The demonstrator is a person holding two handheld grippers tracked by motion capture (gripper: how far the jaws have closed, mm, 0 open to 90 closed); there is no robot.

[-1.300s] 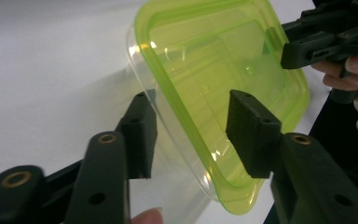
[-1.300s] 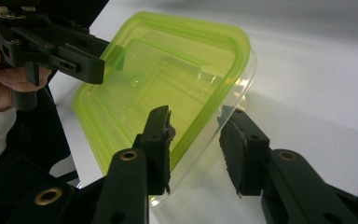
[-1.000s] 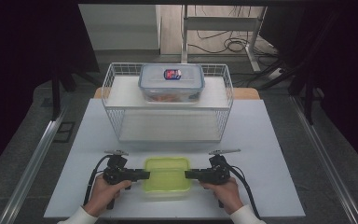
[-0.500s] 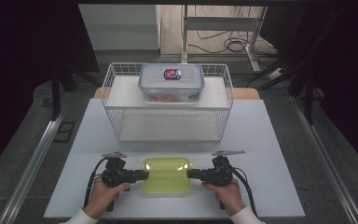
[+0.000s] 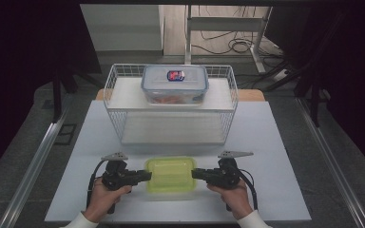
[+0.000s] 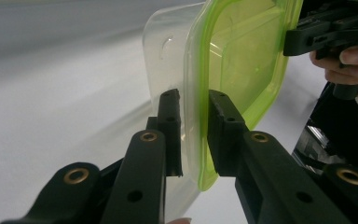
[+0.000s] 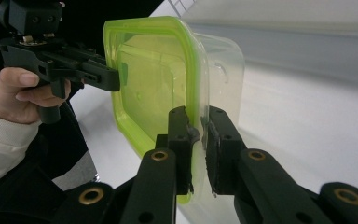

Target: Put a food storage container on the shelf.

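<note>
Light, stiff, slippery clear plastic container with green lid, before the white wire basket, both grippers clamped on its lid rim, the best hold

1. A clear rectangular plastic container with a translucent green lid lies flat at the near middle of the white table.
2. Its lid is on, long sides running left to right.
3. It looks empty.
</note>
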